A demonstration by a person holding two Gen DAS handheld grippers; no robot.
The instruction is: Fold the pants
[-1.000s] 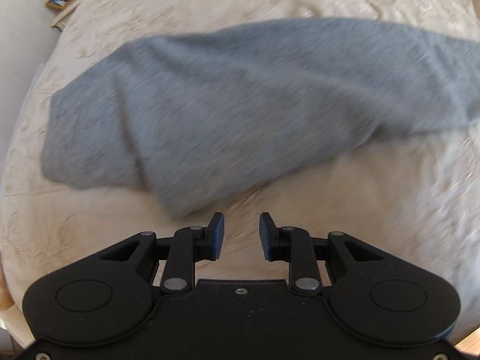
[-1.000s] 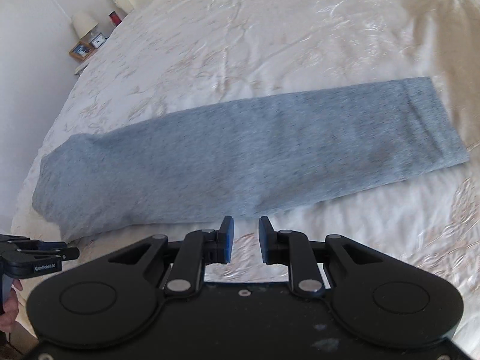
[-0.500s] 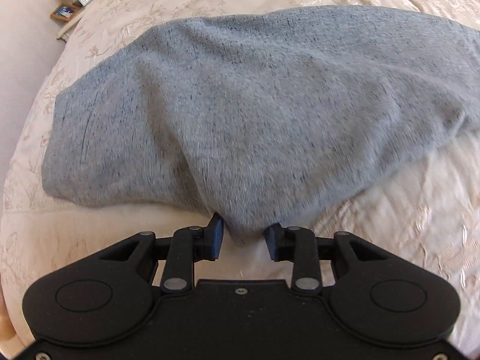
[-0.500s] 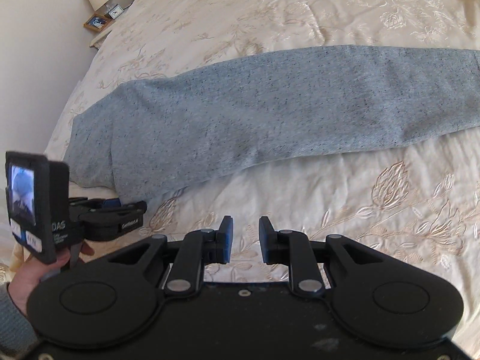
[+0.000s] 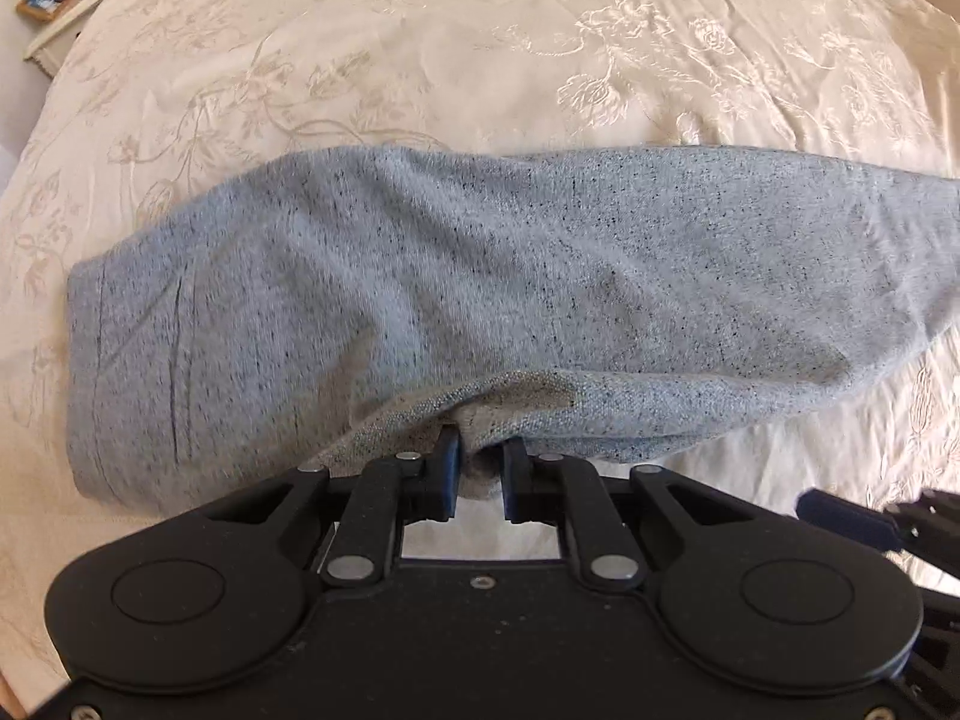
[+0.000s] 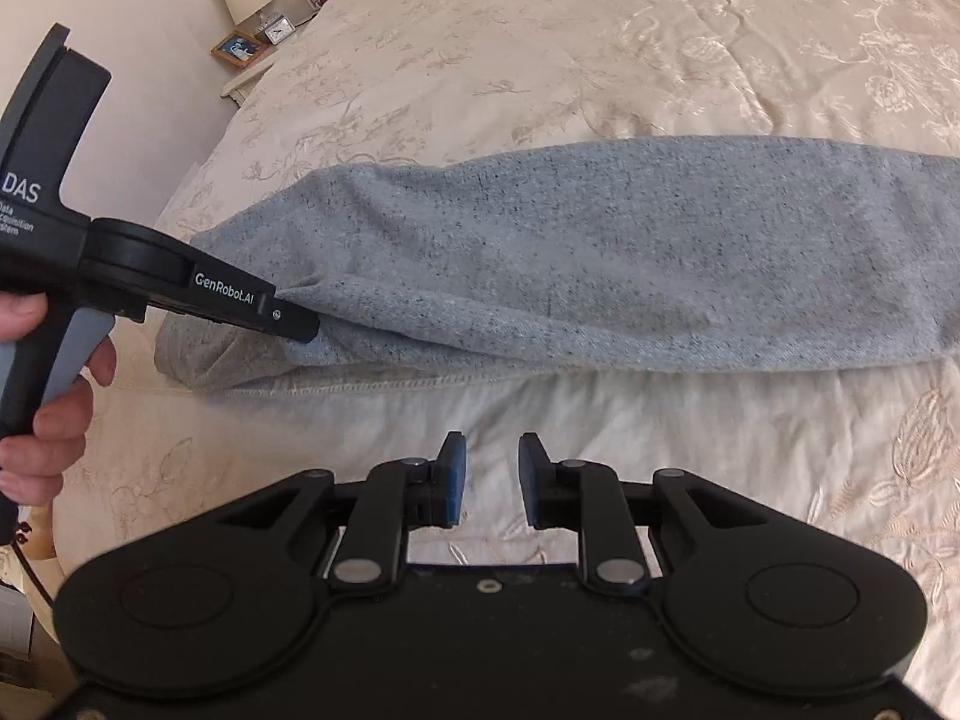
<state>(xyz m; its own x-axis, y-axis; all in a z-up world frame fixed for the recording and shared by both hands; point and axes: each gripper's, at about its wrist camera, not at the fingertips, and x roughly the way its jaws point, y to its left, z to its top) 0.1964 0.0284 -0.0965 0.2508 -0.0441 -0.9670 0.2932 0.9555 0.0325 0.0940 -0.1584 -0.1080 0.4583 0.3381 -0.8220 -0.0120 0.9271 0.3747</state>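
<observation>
pants [image 5: 456, 276]: grey, on bed [image 5: 480, 48], long axis l–r across both views. l gripper [image 5: 480, 465]: clamped on near edge at waist end. r gripper [image 6: 486, 477]: jaws apart, holding nothing, just short of near edge, nearer the leg end.
</observation>
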